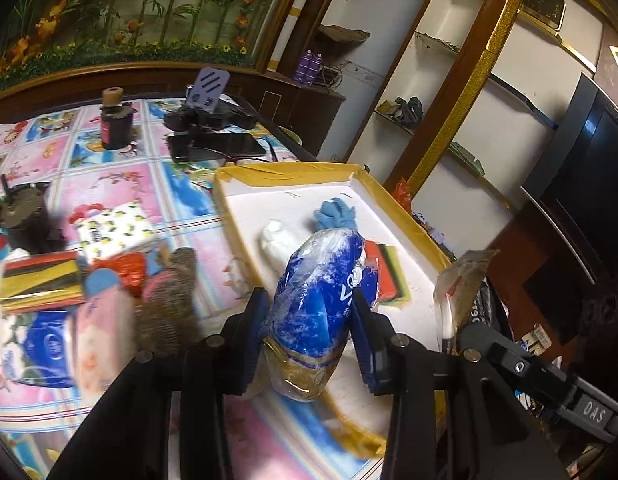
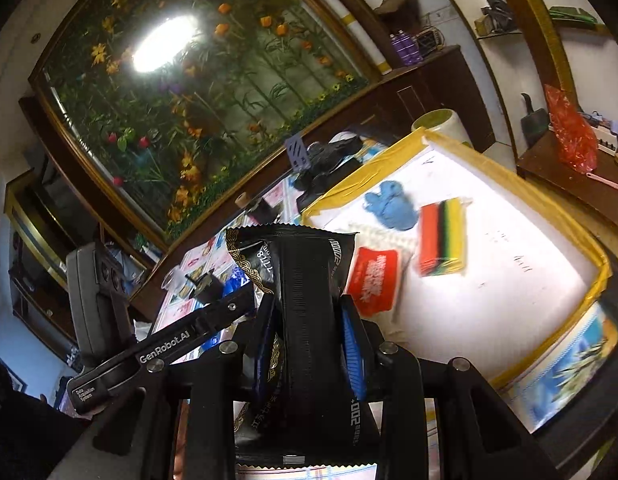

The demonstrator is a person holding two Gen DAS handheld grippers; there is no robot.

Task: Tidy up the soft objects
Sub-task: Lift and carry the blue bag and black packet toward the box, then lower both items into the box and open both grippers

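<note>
My left gripper point(image 1: 309, 312) is shut on a blue and white tissue pack point(image 1: 321, 292) and holds it over the near edge of the white tray point(image 1: 393, 196) with yellow taped rim. My right gripper point(image 2: 309, 316) is shut on a black packet point(image 2: 305, 280) and holds it above the tray's left side point(image 2: 509, 280). In the tray lie a blue cloth point(image 2: 389, 200), a striped sponge pack point(image 2: 443, 240) and a red packet point(image 2: 373, 276). The right gripper with its packet point(image 1: 465, 280) shows at the right in the left wrist view.
Several soft items are piled on the patterned tablecloth at left: a striped sponge pack point(image 1: 41, 280), a lemon-print tissue pack point(image 1: 117, 232), a pink item point(image 1: 101, 340), a blue tissue pack point(image 1: 49, 344). A dark bottle point(image 1: 115, 120), a phone point(image 1: 217, 146) and a cup point(image 1: 25, 216) stand behind.
</note>
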